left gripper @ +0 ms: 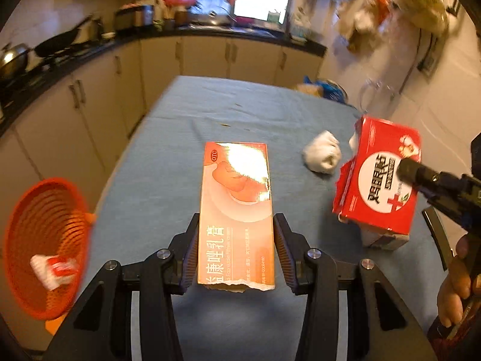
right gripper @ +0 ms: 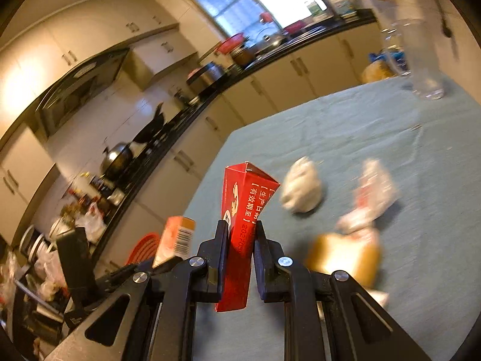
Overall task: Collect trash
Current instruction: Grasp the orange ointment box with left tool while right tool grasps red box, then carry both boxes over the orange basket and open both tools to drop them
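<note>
We're gripping the orange ointment box (left gripper: 236, 213) in the left tool (left gripper: 236, 252), red box (right gripper: 240, 240) pinched in the right tool (right gripper: 240, 255). One wrapper's sitting in the orange basket (left gripper: 18, 240); tissue wad (left gripper: 321, 156) is waiting on the desk (left gripper: 168, 165).

A red box (right gripper: 240, 228) is being pinched flat by the right gripper (right gripper: 240, 234). A crumpled tissue (right gripper: 302, 189) is lying on the tablecloth (right gripper: 421, 180) at two o'clock.

Two wrist views, close above the table

Both look forward along their fingers toward the kitchen counter; each shows the blue tablecloth (left gripper: 168, 162) (right gripper: 375, 138) and the white paper wad (left gripper: 321, 152) (right gripper: 302, 191).
</note>
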The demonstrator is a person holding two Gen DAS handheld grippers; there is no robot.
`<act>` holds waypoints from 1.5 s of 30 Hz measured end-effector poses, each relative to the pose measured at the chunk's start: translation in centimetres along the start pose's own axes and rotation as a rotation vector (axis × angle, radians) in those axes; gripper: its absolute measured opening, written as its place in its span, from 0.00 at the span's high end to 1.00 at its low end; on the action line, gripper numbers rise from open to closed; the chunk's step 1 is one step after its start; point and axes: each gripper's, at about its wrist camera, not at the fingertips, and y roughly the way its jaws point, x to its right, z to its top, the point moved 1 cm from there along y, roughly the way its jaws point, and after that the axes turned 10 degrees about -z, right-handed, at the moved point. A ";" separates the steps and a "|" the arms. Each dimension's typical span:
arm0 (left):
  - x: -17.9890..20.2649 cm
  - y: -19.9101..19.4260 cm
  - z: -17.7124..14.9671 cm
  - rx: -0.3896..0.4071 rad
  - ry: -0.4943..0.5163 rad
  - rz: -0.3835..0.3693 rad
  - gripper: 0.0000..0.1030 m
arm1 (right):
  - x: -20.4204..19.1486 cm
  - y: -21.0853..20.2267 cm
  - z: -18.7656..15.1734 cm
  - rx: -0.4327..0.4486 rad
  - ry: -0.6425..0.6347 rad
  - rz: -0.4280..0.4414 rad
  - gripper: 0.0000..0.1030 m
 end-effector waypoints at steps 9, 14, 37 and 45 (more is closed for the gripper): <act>-9.9 -7.7 -2.7 0.102 -0.123 0.126 0.56 | -10.1 4.9 -3.0 -0.121 -0.115 0.104 0.83; -15.3 -10.5 -3.9 0.145 -0.217 0.167 0.56 | -15.5 7.1 -4.1 -0.149 -0.183 0.137 0.83; -22.4 -10.8 -6.6 0.170 -0.307 0.205 0.56 | -25.3 16.1 -7.8 -0.207 -0.287 0.100 0.83; -23.0 -10.3 -6.6 0.166 -0.313 0.195 0.56 | -25.9 17.7 -8.1 -0.221 -0.297 0.077 0.83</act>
